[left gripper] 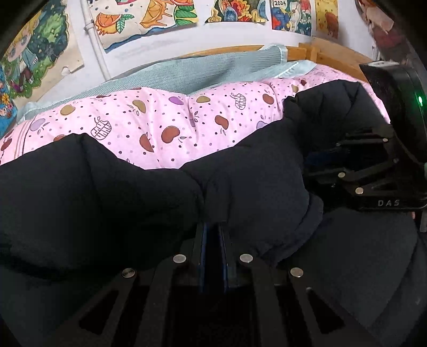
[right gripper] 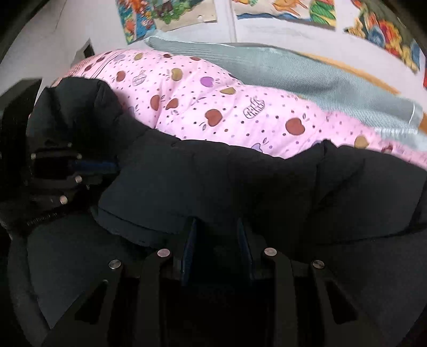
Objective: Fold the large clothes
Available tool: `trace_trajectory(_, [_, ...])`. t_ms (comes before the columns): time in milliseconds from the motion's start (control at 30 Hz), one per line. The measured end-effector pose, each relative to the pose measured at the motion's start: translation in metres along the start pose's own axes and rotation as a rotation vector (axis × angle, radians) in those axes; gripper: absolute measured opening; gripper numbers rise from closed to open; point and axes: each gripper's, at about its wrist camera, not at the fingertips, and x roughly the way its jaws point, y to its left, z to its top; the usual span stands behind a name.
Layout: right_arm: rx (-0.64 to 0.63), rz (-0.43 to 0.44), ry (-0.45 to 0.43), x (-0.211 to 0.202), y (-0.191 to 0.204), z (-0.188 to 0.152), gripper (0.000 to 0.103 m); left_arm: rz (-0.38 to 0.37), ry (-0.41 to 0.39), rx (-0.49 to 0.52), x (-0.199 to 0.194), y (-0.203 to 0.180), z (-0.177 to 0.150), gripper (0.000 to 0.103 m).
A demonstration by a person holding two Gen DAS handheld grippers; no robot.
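Grippers (left gripper: 213, 229) (right gripper: 217, 229) tilted down, side by side, jaws clamped on black jacket (left gripper: 120, 186)

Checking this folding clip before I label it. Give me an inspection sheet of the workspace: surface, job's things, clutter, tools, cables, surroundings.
Surface: pink quilt with fruit print, on a bed.
Job's things: black padded coat lying on the quilt, near edge gathered up.
Clutter: grey blanket behind the quilt.
Tools: left tool shut on a coat fold; right tool shut on the coat's edge.
Cables: nothing seen.
Surroundings: white wall with drawings; wooden bed frame.
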Motion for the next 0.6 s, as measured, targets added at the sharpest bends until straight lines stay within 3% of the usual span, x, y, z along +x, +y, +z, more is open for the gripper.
trace_trajectory(233, [-0.002,-0.007,-0.072,-0.008,0.003,-0.009,0.028,0.051,-0.071,0.026,-0.010,-0.011,-0.006,0.009])
trace_trajectory(400, [0.016,0.009,-0.164,-0.046,0.002,-0.017,0.030,-0.011,-0.123,-0.074,-0.040,0.001,-0.003,0.010])
trace_trajectory(433, [0.016,-0.002,-0.179,-0.053,0.002,-0.017,0.032,-0.029,-0.130,-0.120,-0.047,0.006,-0.005,0.010])
trace_trajectory(500, [0.003,-0.023,-0.208,-0.068,0.006,-0.020,0.050,-0.051,-0.146,-0.202,-0.060,0.014,-0.006,0.011])
trace_trajectory(600, [-0.009,-0.061,-0.248,-0.087,0.010,-0.024,0.060,-0.043,-0.158,-0.272,-0.075,0.018,-0.006,0.015])
